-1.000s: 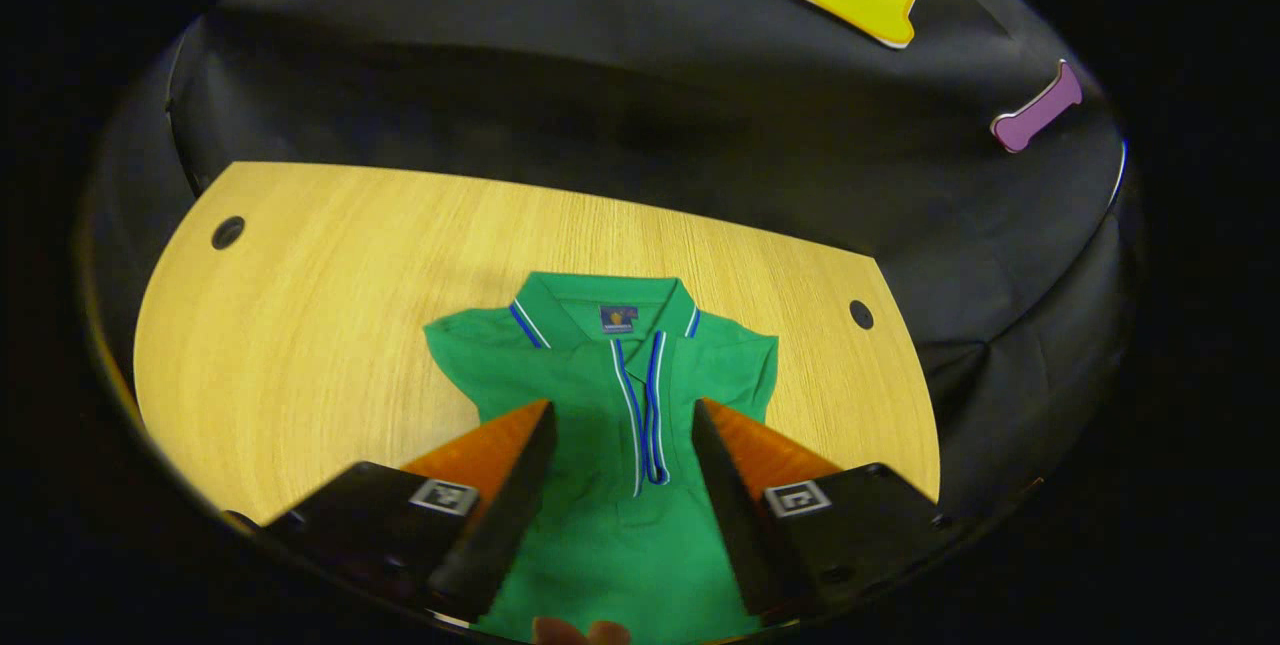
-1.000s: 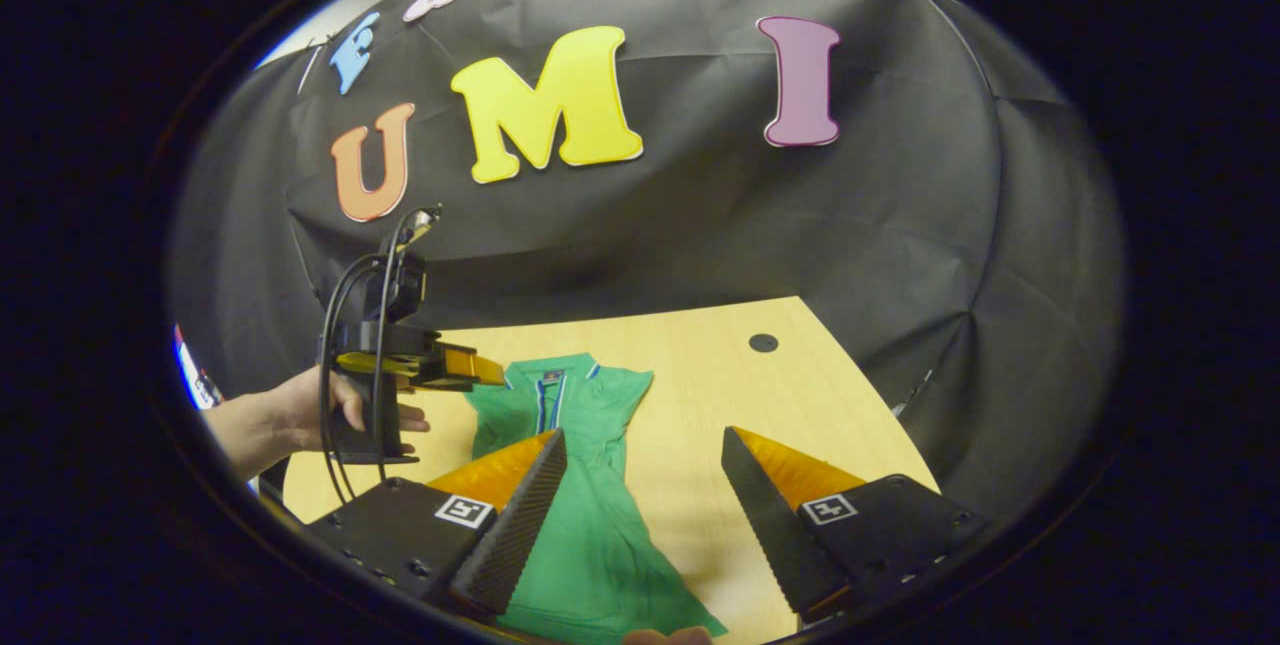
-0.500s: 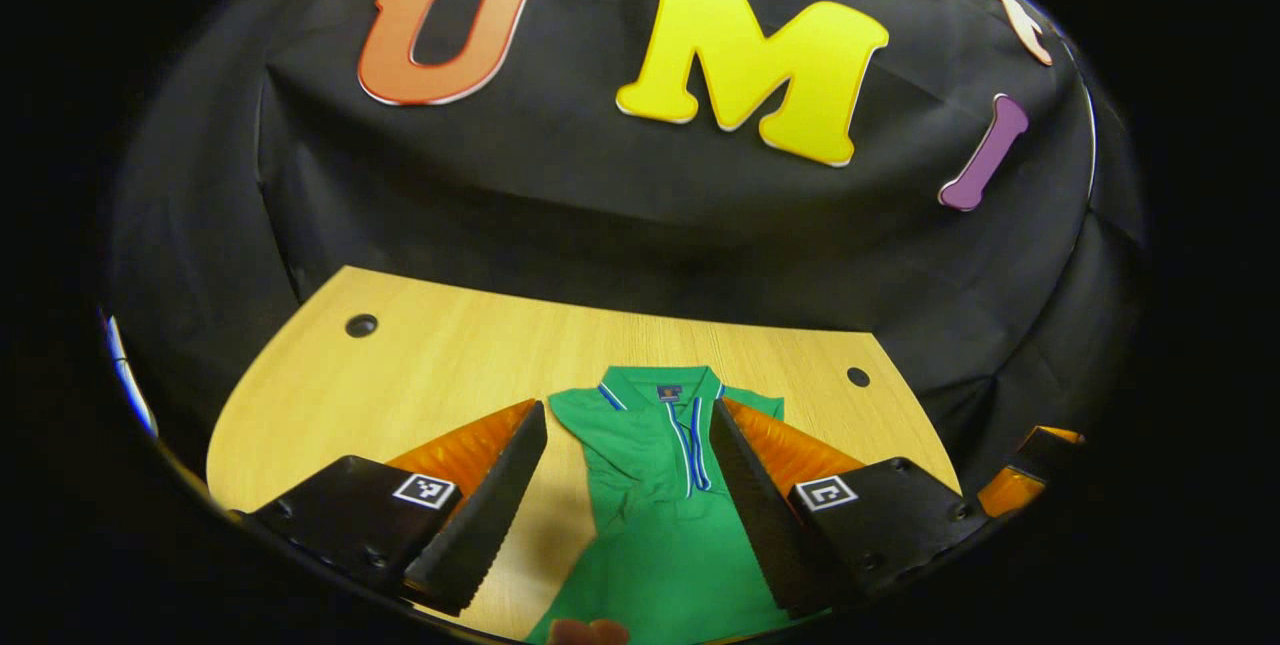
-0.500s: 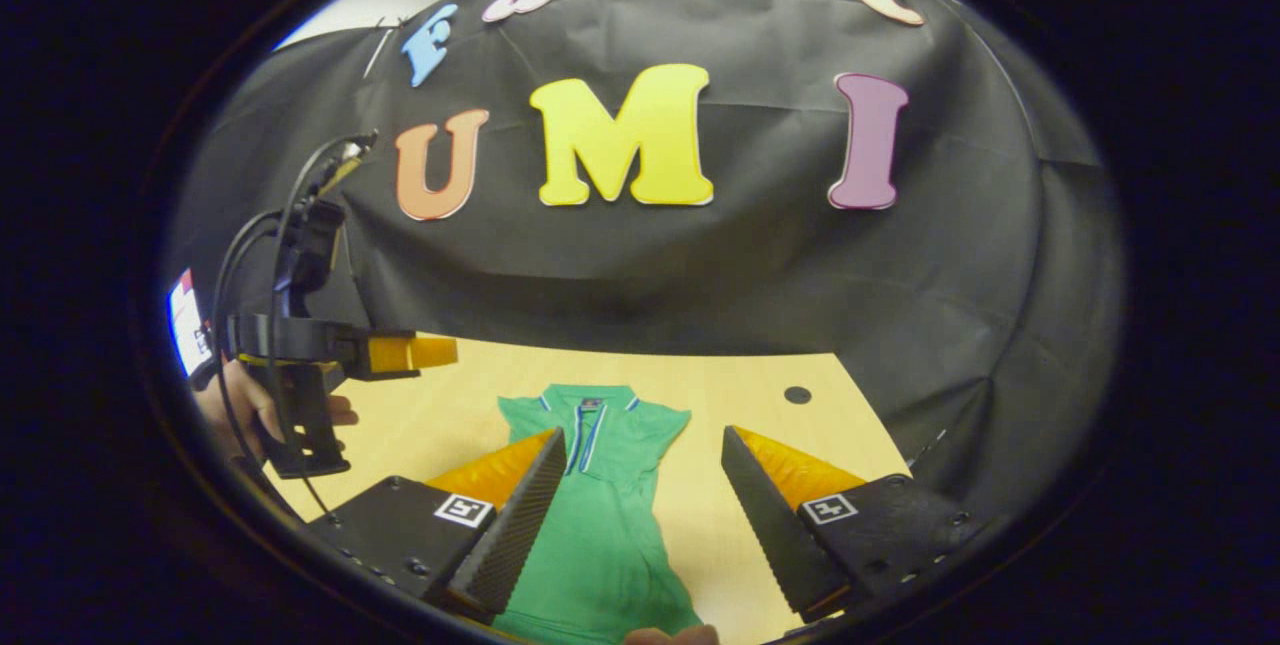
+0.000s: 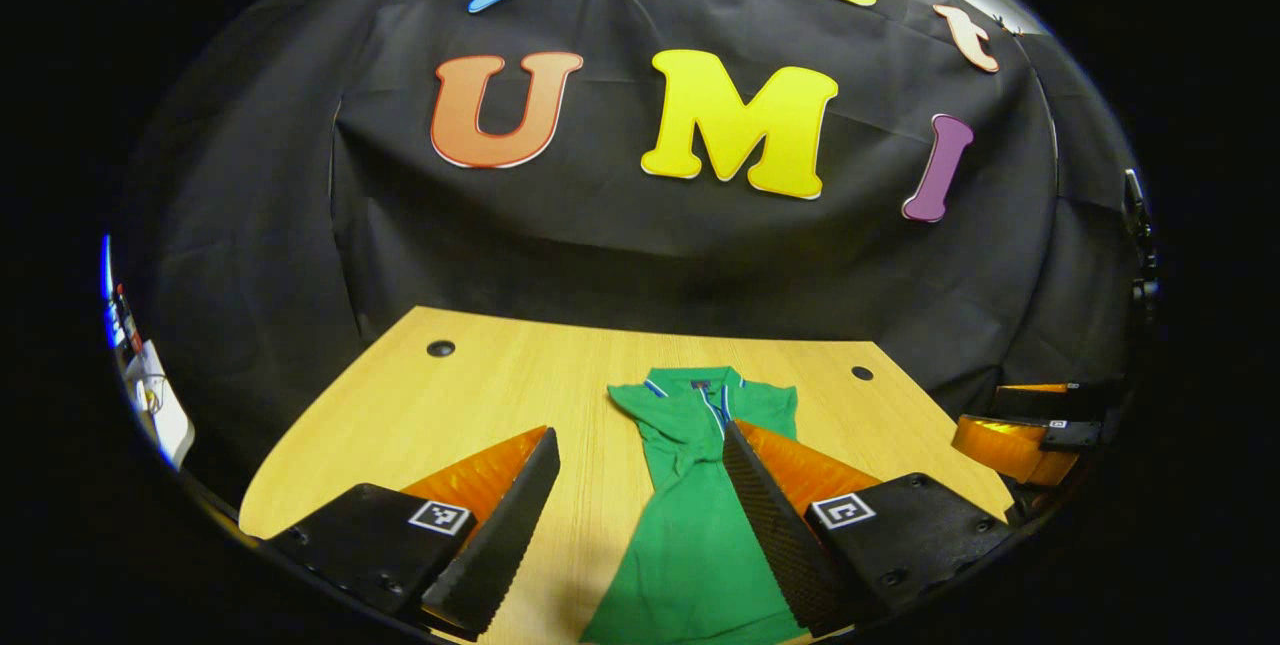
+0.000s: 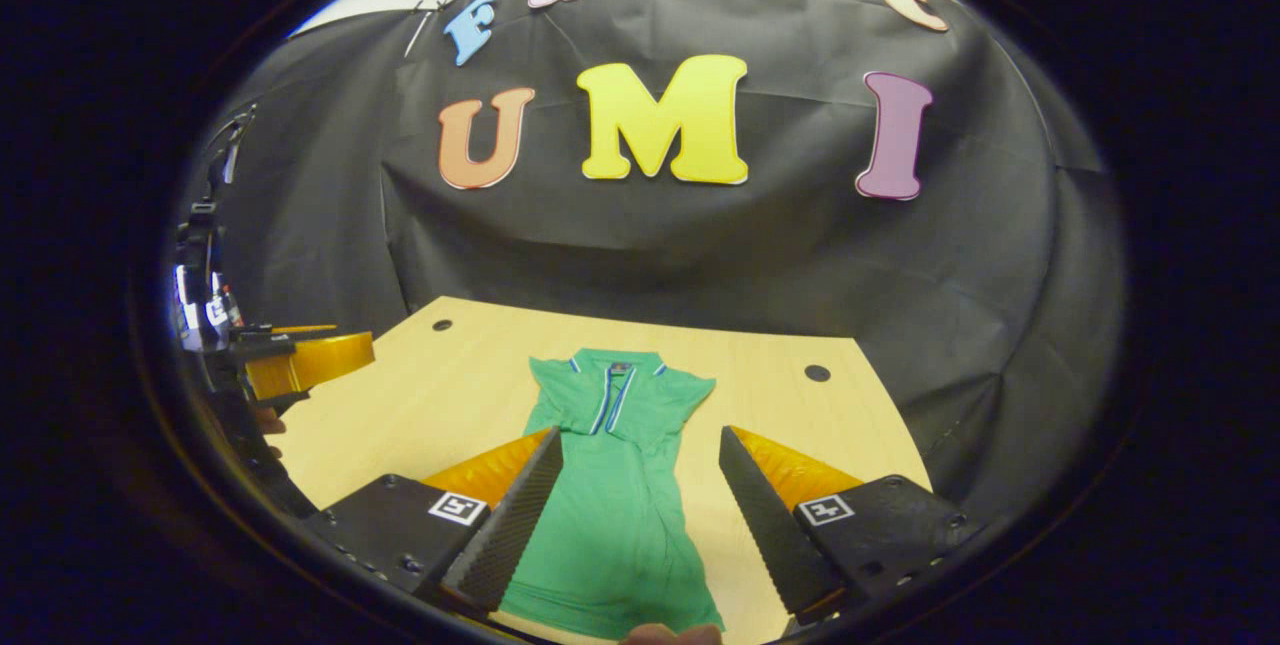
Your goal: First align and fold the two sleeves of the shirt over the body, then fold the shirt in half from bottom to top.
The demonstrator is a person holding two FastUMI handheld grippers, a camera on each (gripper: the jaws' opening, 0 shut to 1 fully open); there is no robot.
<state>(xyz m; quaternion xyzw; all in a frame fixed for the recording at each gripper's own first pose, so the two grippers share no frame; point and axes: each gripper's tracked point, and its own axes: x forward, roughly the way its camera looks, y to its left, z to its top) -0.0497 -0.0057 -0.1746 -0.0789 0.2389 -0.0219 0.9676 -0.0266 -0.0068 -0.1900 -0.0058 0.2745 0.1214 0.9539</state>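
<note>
Shirt (image 6: 610,495) of green cloth lies flat on the wooden table (image 6: 440,395), collar toward the black cloth wall (image 6: 700,255) and hem toward the near edge. Its collar (image 6: 612,363) carries blue and white trim, and the same stripes run down the placket below it. Both sleeves are folded in over the body, so the garment reads as a narrow upright strip, a little wider at the shoulders and at the hem. In the left gripper view the shirt (image 5: 700,525) sits right of centre, its right side partly covered by that gripper's right finger.

The left gripper (image 5: 640,515) hangs above the near part of the table (image 5: 470,395) with its fingers spread wide and nothing between them but bare wood and the shirt's left edge below. The right gripper (image 6: 630,515) is also spread wide, with the lower half of the shirt showing in the gap; neither finger visibly touches the cloth.

Each view catches the other gripper at its edge: the right gripper (image 5: 1020,435) at the right of the left gripper view, the left gripper (image 6: 300,360) at the left of the right gripper view. Two dark round holes (image 6: 817,373) mark the table's far corners.
</note>
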